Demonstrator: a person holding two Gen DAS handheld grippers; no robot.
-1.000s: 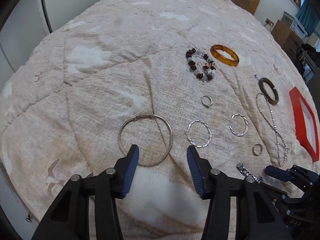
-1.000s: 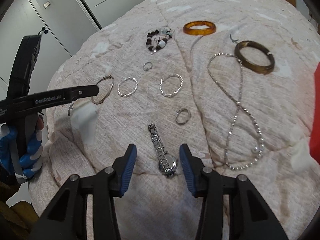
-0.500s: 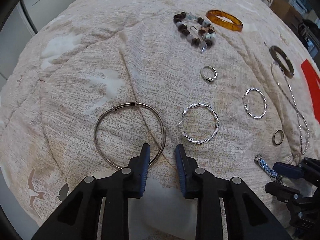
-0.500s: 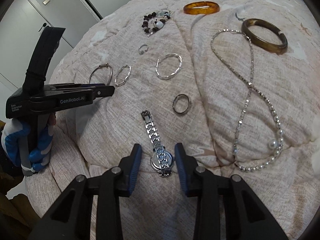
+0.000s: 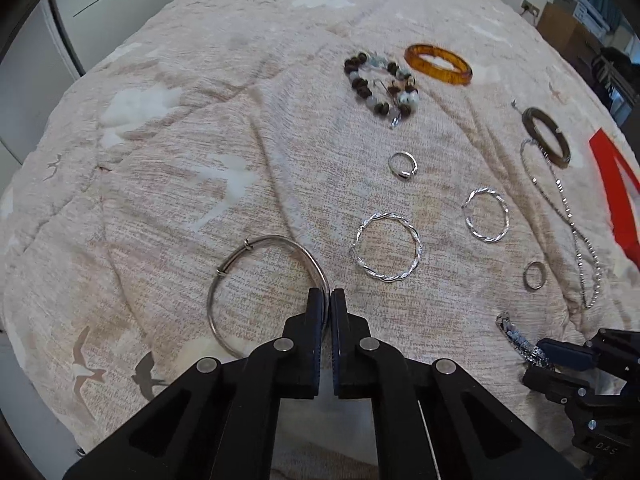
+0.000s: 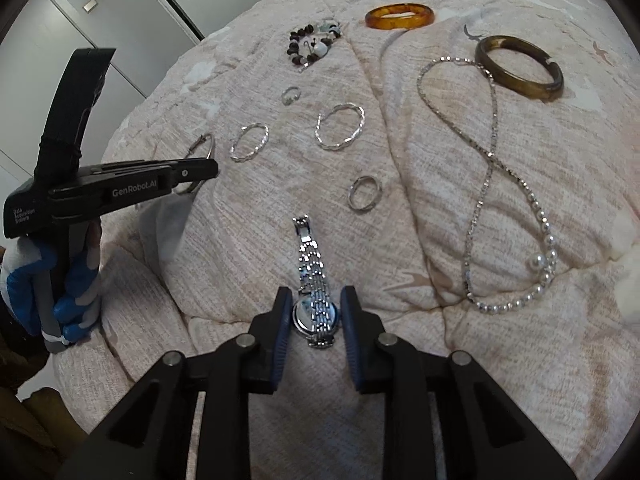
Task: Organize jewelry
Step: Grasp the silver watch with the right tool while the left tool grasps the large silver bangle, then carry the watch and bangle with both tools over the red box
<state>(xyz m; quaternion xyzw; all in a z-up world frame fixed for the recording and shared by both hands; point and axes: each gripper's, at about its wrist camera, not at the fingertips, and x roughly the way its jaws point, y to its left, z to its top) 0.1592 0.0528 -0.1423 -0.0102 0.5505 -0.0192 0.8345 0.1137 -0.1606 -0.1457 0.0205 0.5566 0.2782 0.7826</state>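
At the lower centre of the left wrist view, the left claw (image 5: pixel 330 300) is seen pressed together on the wire of the thin silver bangle (image 5: pixel 224 276), which lies on the bed quilt (image 5: pixel 160 200). On its side, at the left of the right wrist view, "GenRobot.AI" and "Data Acquisition System" can be read. At bottom centre there, the right claw (image 6: pixel 314 312) has just been closing, its pads flanking the silver watch (image 6: pixel 314 280); contact cannot be confirmed.
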